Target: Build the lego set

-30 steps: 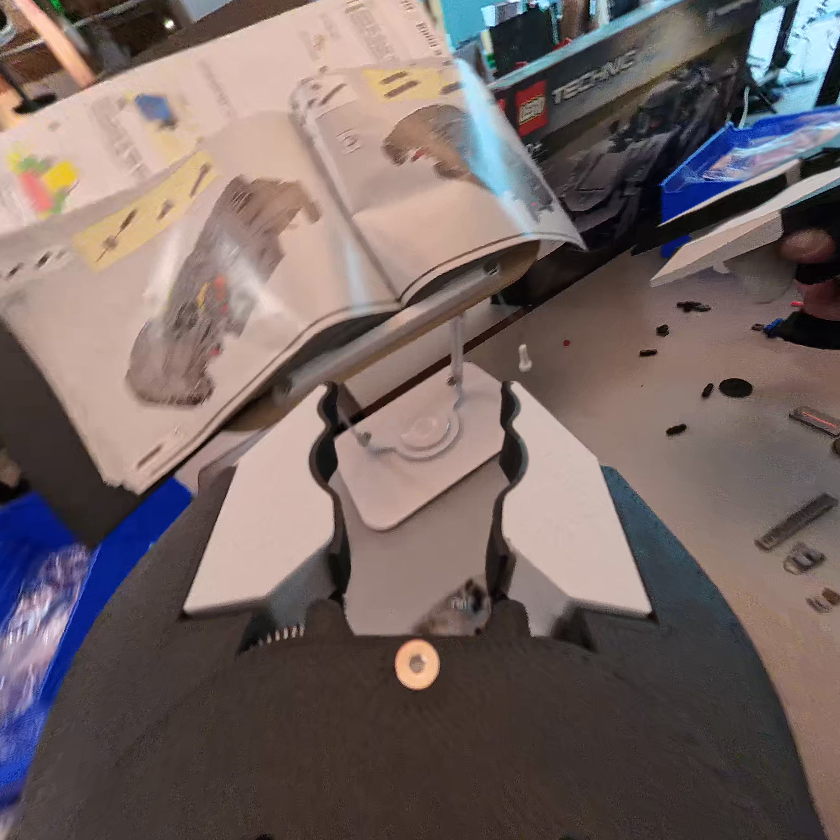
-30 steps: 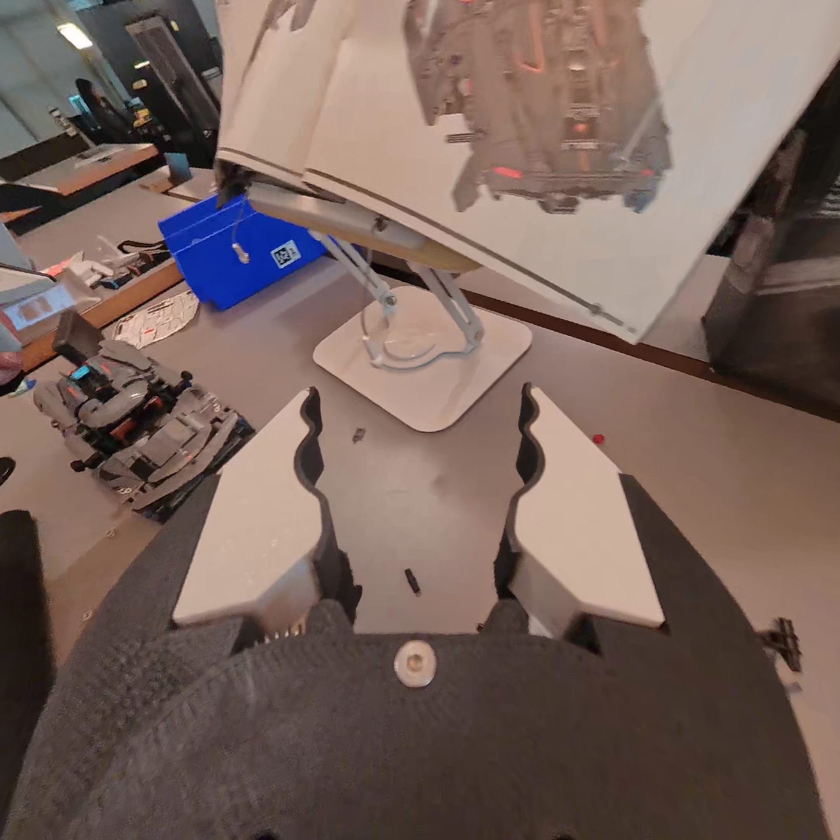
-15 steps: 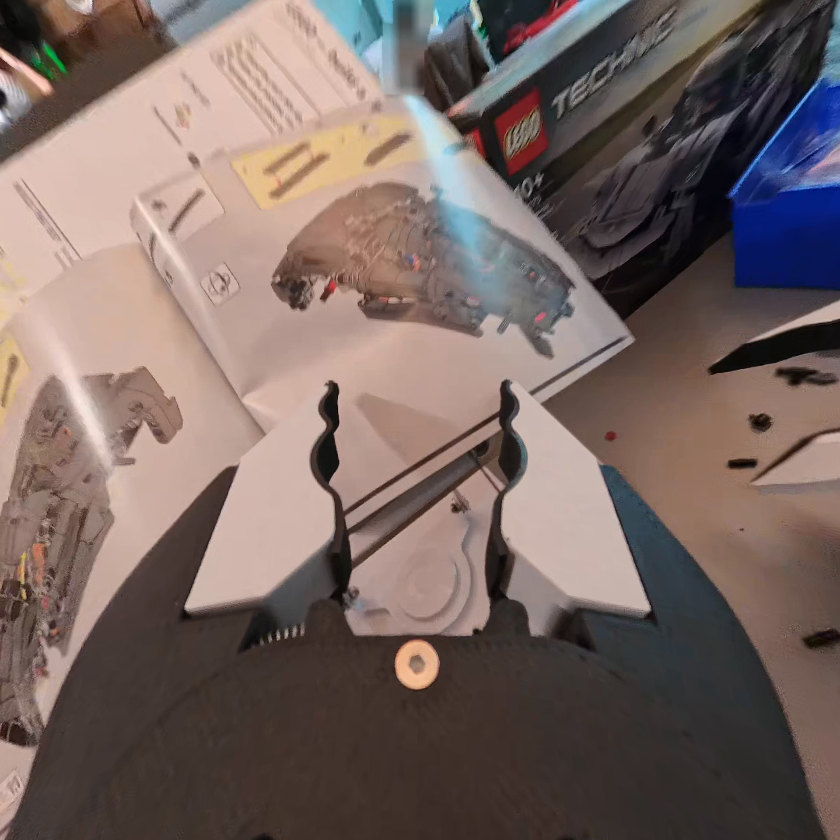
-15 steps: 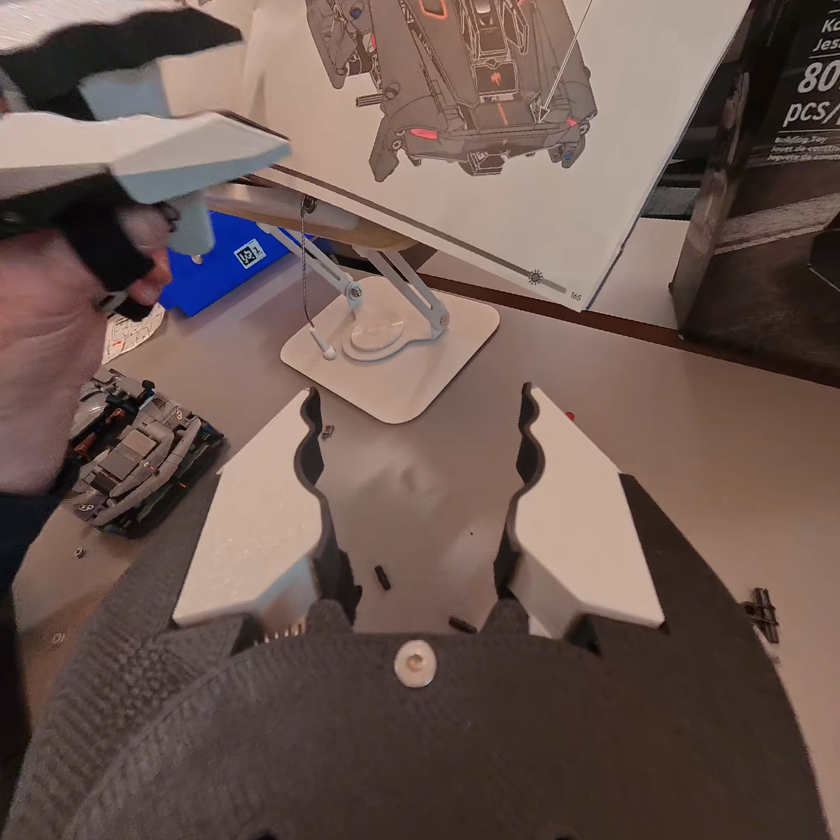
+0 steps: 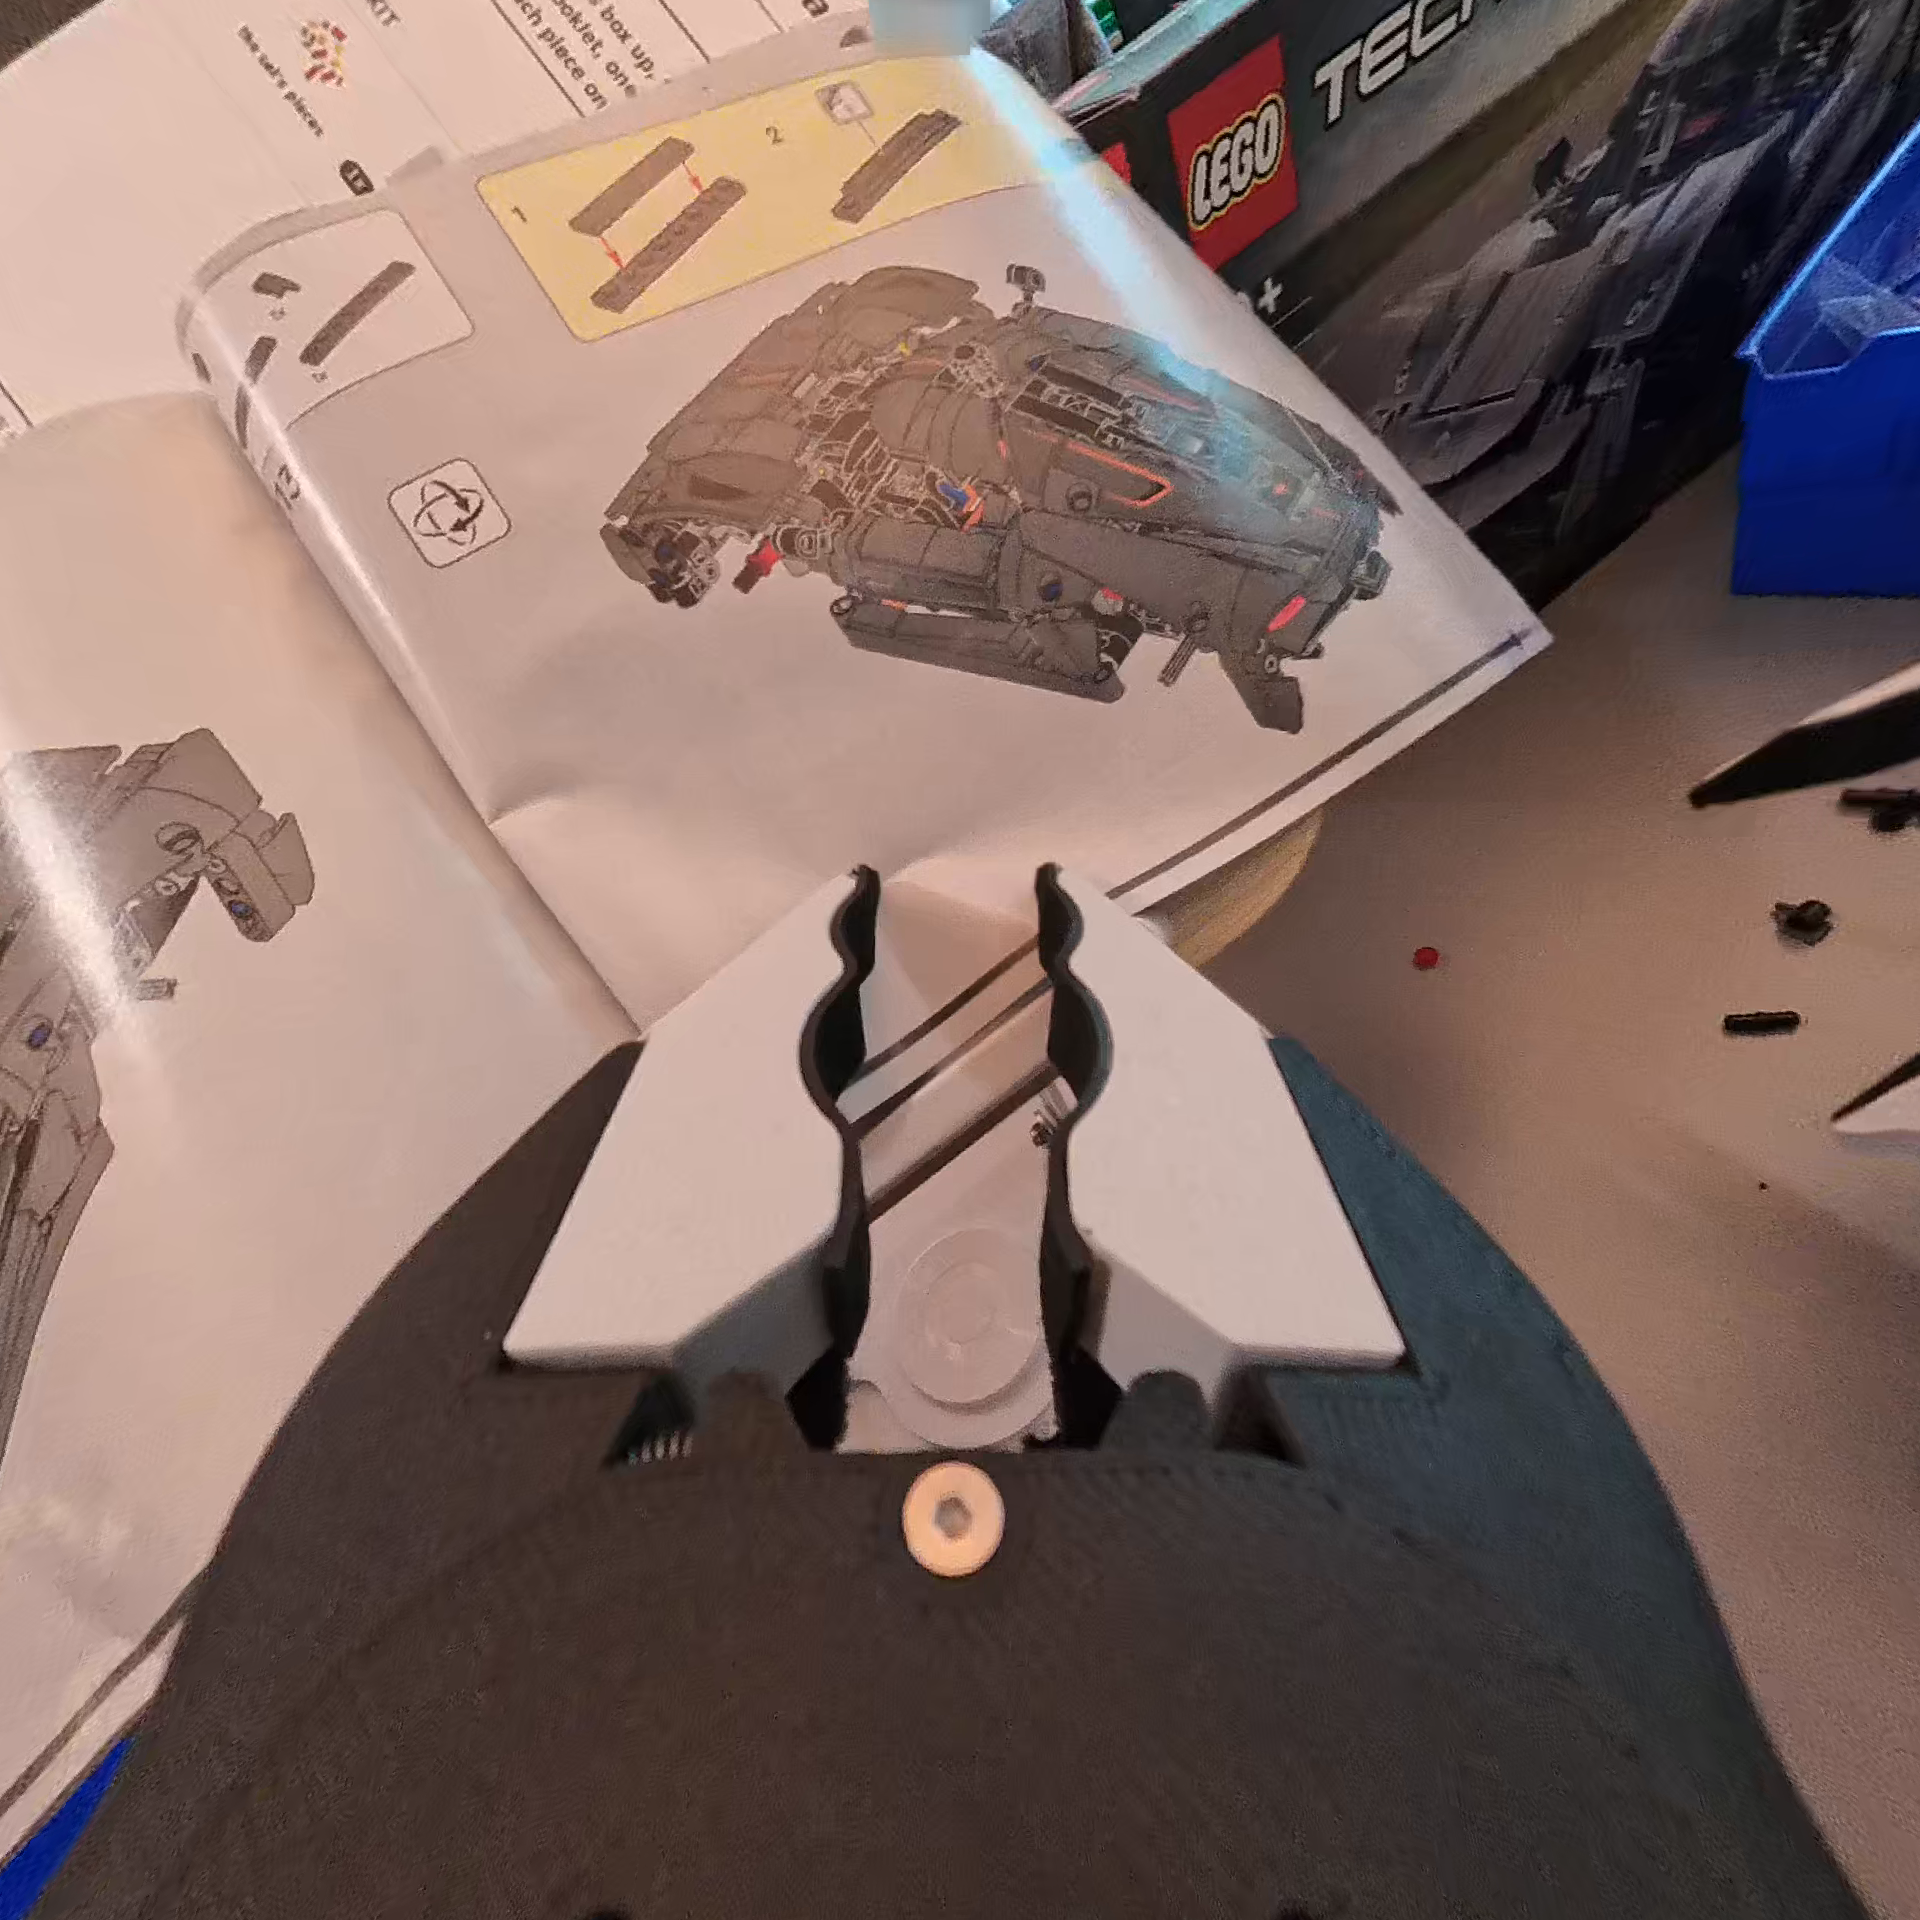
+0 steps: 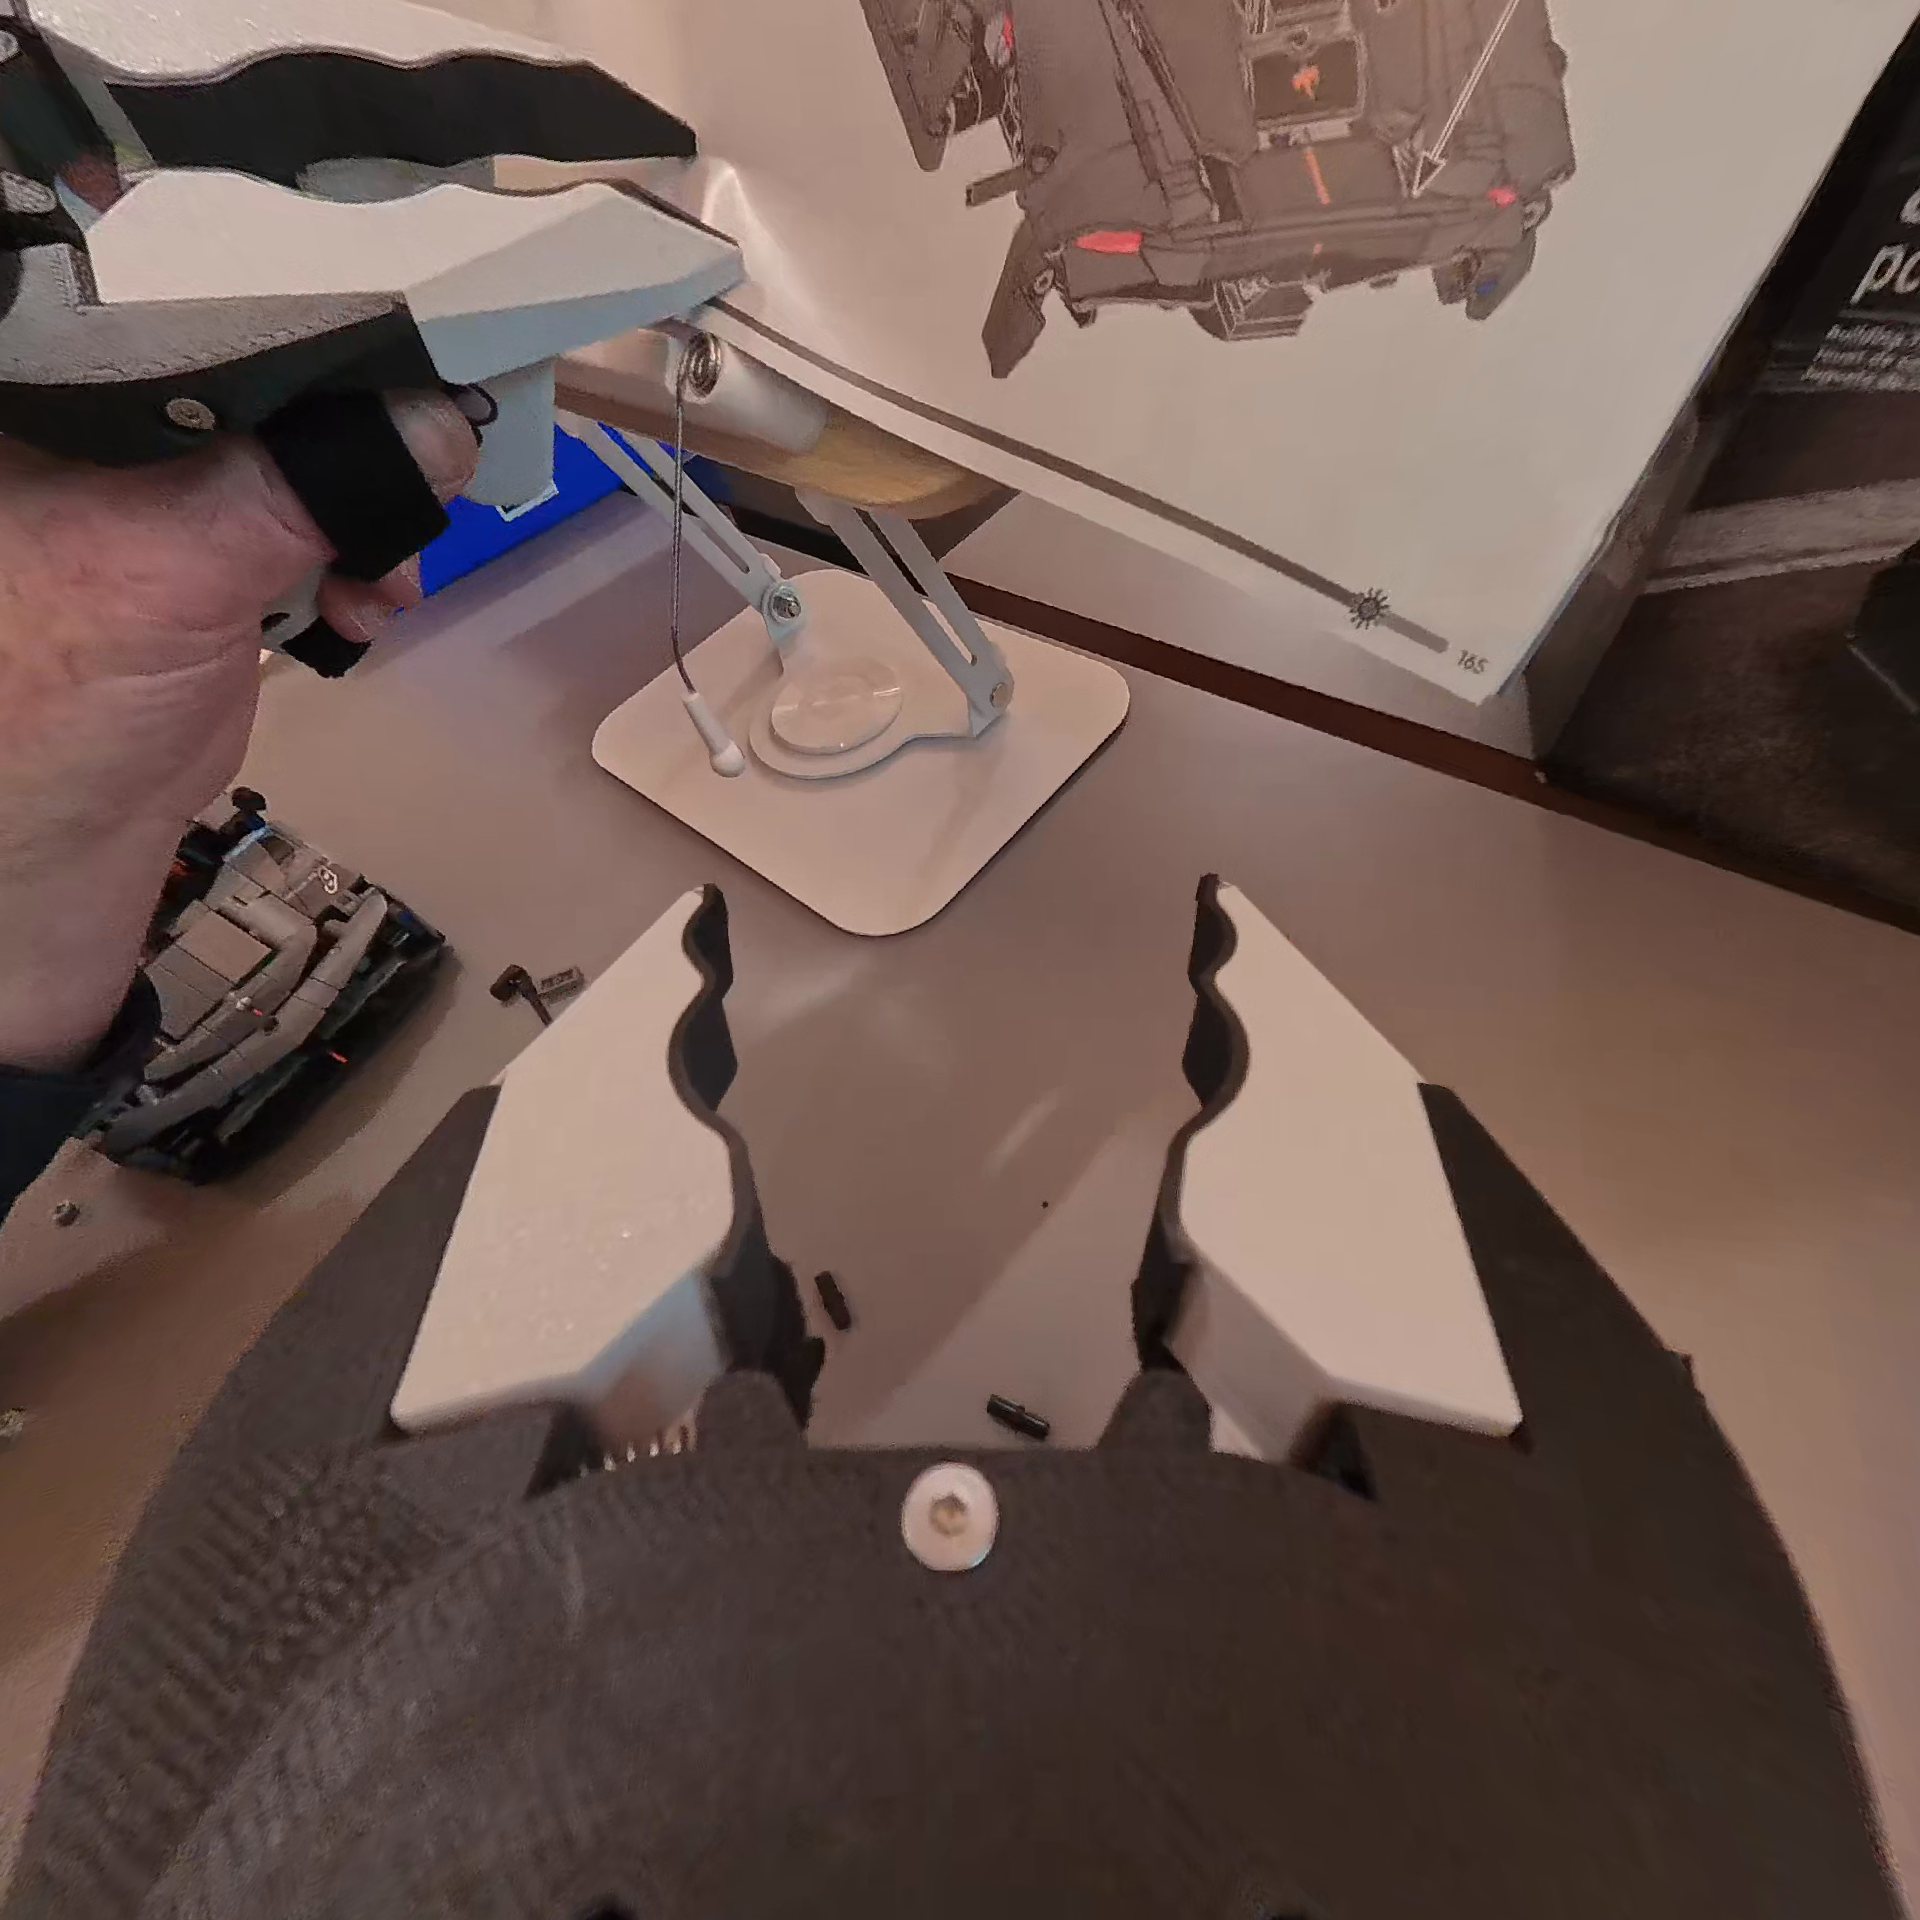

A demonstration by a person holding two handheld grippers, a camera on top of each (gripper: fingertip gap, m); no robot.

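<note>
Grey and smooth, the worktop [image 6: 1403, 1039] carries a scatter of small black pins [image 6: 1016, 1414] right under the right claw [image 6: 951, 904], whose white fingers stand wide apart over bare surface, holding nothing. Left of it lies the half-built dark grey lego car [image 6: 260, 997], partly behind a person's hand [image 6: 125, 623] that grips the left claw's handle. A white square-based book stand [image 6: 883, 810] sits just beyond, a small white-tipped cord dangling over its base.

Up at the stand's lower edge, the left claw [image 5: 951, 894] has its fingers narrowed but with a clear gap, straddling the bottom edge of the open glossy instruction booklet [image 5: 727, 727]; whether it pinches the page I cannot tell. Farther back stand the dark lego box [image 5: 1507, 260] and a blue plastic bin [image 5: 1829, 468], with more black pins [image 5: 1761, 1023] and a tiny red piece [image 5: 1425, 957] on the worktop.
</note>
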